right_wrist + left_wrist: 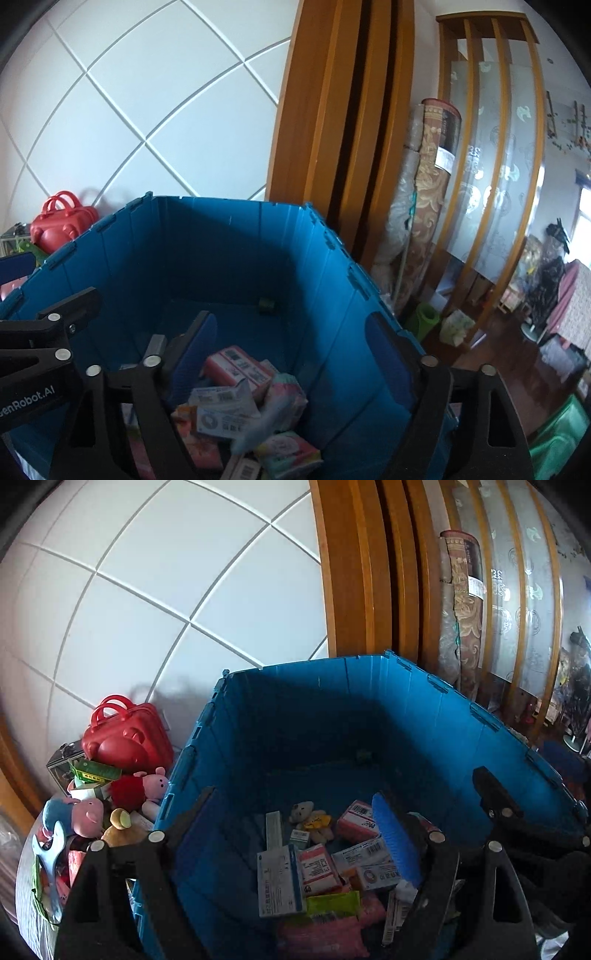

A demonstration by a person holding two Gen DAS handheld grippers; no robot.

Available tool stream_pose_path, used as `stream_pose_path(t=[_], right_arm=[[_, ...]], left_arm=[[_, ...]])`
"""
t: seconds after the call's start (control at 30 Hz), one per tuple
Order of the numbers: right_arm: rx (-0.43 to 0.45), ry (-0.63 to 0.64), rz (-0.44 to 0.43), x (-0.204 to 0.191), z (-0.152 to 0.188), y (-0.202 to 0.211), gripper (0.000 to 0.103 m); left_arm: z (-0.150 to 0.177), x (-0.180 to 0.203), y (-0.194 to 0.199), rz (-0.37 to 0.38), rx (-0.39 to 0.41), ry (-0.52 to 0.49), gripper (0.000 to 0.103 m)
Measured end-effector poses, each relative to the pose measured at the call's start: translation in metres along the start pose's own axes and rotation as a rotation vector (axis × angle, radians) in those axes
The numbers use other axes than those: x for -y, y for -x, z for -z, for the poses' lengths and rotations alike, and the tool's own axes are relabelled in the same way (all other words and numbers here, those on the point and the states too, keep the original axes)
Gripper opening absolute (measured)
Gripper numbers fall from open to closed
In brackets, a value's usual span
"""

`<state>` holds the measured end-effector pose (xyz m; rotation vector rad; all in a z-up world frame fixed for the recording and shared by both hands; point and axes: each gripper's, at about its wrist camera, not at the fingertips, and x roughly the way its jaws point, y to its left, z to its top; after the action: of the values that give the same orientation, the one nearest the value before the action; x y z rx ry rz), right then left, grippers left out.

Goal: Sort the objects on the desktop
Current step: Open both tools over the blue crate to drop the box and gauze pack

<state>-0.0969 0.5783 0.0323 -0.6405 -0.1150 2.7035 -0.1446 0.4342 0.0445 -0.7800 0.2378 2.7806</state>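
- Both grippers hang over the open blue crate [369, 716], pointing down into it; the left gripper [295, 834] and the right gripper [291, 354] stand side by side, the right one's black frame showing at the right edge of the left wrist view.
- The left gripper's jaws stand wide apart with nothing pressed between the pads; the boxes lie loose in the crate below them.
- The right gripper's jaws are also spread wide. A pale, blurred item [266, 421] sits in the gap beneath them; it may be something dropping free, though the smear makes that uncertain.
- Already sorted goods fill the crate floor: small medicine-like boxes [280, 878] in white, blue and pink, a pink packet, and a little plush bear [308, 818].
- The unsorted heap [96, 805] lies outside the crate, to its left, beside the red toy case [127, 734]: pink plush pigs, a brown plush, green cartons, a blue wrench-shaped toy.
- That heap is on the left gripper's side, so the left hand is judged the nearer one for the next pick; it would have to swing left over the crate wall.
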Motion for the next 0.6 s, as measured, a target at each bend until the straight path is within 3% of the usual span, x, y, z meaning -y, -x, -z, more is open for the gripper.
stream_pose_path(t=[0.07, 0.3, 0.37, 0.43, 0.6], right_arm=[[0.019, -0.009, 0.006, 0.002, 0.0, 0.006, 0.103], [0.084, -0.061, -0.045, 0.004, -0.002, 0.035, 0.103], [0.107, -0.066, -0.074, -0.002, -0.002, 0.045, 0.103], [0.129, -0.073, -0.108, -0.01, -0.001, 0.055, 0.103], [0.161, -0.076, -0.202, -0.04, -0.002, 0.073, 0.103]], left_arm=[[0.002, -0.005, 0.005, 0.003, 0.003, 0.011, 0.084], [0.013, -0.027, 0.038, 0.002, 0.059, 0.045, 0.084], [0.018, -0.038, 0.05, -0.01, 0.081, 0.065, 0.092], [0.025, -0.051, 0.064, -0.039, 0.112, 0.08, 0.101], [0.046, -0.094, 0.09, -0.128, 0.17, 0.123, 0.102]])
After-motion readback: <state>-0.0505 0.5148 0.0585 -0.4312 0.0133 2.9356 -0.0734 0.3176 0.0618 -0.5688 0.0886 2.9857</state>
